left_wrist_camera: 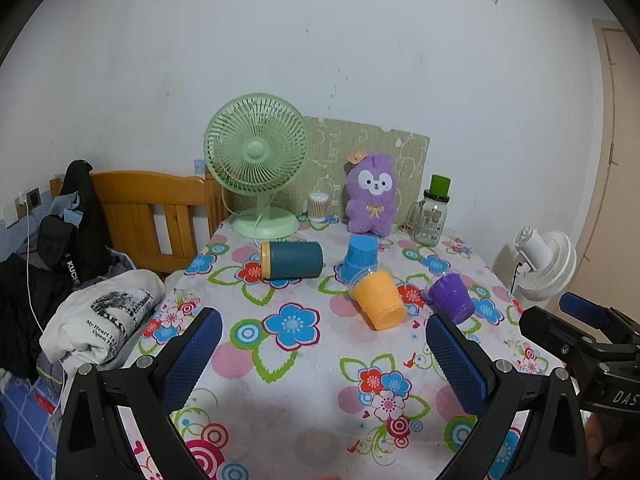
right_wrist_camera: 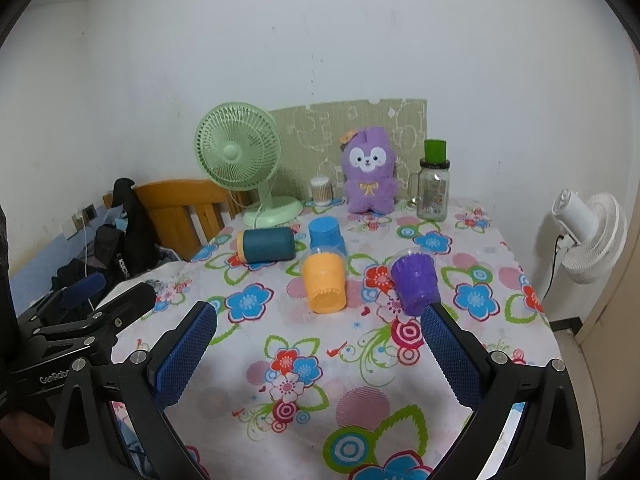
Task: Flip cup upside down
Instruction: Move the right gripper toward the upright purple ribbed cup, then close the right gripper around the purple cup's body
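Note:
Several cups are on the floral tablecloth. A dark teal cup lies on its side. A blue cup stands upside down. An orange cup and a purple cup lie tipped, bases toward me. My left gripper is open and empty above the near table, short of the cups. My right gripper is open and empty, the purple cup just beyond its right finger. Each gripper shows in the other's view, at the side edge.
At the table's back stand a green fan, a cotton-swab jar, a purple plush toy and a glass jar. A wooden bed frame with clothes is left. A white fan stands right.

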Demonstrator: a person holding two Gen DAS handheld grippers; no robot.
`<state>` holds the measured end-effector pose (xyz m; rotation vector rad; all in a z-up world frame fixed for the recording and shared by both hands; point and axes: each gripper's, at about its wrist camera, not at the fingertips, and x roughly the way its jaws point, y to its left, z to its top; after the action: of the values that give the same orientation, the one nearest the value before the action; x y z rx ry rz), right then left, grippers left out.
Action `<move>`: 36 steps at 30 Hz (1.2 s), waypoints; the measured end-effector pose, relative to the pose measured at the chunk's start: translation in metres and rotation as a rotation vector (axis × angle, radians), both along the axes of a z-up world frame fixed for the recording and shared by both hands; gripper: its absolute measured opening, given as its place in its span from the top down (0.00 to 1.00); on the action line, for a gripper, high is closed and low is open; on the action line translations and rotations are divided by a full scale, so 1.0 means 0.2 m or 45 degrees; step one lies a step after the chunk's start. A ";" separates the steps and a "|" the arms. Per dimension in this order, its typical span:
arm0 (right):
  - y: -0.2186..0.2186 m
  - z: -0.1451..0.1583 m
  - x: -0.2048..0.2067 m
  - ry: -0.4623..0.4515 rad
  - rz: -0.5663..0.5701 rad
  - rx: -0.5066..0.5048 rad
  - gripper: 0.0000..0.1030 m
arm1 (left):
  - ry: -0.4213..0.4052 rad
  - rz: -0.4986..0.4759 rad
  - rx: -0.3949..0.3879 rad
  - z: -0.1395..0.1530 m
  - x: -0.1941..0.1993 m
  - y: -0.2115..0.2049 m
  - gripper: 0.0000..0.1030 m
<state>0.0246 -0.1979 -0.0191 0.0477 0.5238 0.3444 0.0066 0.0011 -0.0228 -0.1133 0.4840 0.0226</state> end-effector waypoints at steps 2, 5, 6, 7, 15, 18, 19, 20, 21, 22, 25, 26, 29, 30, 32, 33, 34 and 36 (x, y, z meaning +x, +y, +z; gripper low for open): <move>-0.01 -0.03 0.02 0.022 -0.003 0.004 0.00 | 0.019 -0.003 0.004 -0.02 0.02 -0.01 0.00; -0.04 -0.05 0.07 0.056 -0.008 0.015 0.00 | 0.055 -0.011 0.007 -0.06 0.05 -0.02 0.00; -0.05 -0.06 0.09 0.068 -0.012 0.019 0.00 | 0.066 -0.014 0.008 -0.07 0.07 -0.02 0.00; -0.06 -0.07 0.11 0.081 -0.020 0.023 0.00 | 0.077 -0.015 0.010 -0.08 0.09 -0.02 0.00; -0.18 -0.18 0.33 0.199 -0.099 -0.037 0.00 | 0.199 -0.038 0.015 -0.19 0.29 -0.07 0.00; -0.23 -0.22 0.46 0.241 -0.119 -0.079 0.00 | 0.227 -0.057 0.025 -0.22 0.36 -0.10 0.00; -0.25 -0.23 0.50 0.260 -0.128 -0.090 0.00 | 0.234 -0.066 0.035 -0.23 0.39 -0.12 0.00; -0.26 -0.25 0.56 0.284 -0.139 -0.111 0.00 | 0.238 -0.071 0.042 -0.24 0.41 -0.13 0.00; -0.27 -0.26 0.60 0.299 -0.142 -0.124 0.00 | 0.251 -0.077 0.051 -0.25 0.44 -0.15 0.00; -0.28 -0.28 0.65 0.322 -0.139 -0.130 0.00 | 0.272 -0.086 0.060 -0.26 0.47 -0.17 0.00; -0.28 -0.35 0.78 0.402 -0.121 -0.143 0.00 | 0.316 -0.110 0.064 -0.31 0.54 -0.23 0.00; -0.28 -0.38 0.82 0.425 -0.121 -0.164 0.00 | 0.323 -0.113 0.064 -0.32 0.56 -0.24 0.00; -0.25 -0.46 0.92 0.461 -0.122 -0.242 0.00 | 0.344 -0.125 0.071 -0.35 0.60 -0.27 0.00; -0.24 -0.47 0.95 0.461 -0.111 -0.244 0.00 | 0.349 -0.127 0.078 -0.37 0.61 -0.28 0.00; -0.24 -0.50 0.99 0.459 -0.089 -0.232 0.00 | 0.361 -0.125 0.083 -0.38 0.63 -0.29 0.00; -0.23 -0.51 1.01 0.466 -0.079 -0.230 0.02 | 0.367 -0.123 0.082 -0.39 0.64 -0.29 0.00; -0.23 -0.53 1.03 0.477 -0.068 -0.233 0.05 | 0.372 -0.123 0.080 -0.40 0.65 -0.29 0.00; -0.22 -0.56 1.07 0.503 -0.050 -0.247 0.12 | 0.375 -0.120 0.078 -0.41 0.66 -0.28 0.00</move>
<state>0.2393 -0.2420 -0.1315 -0.0634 0.9439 0.2442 0.1380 -0.0552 -0.1043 -0.0264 0.7820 -0.0390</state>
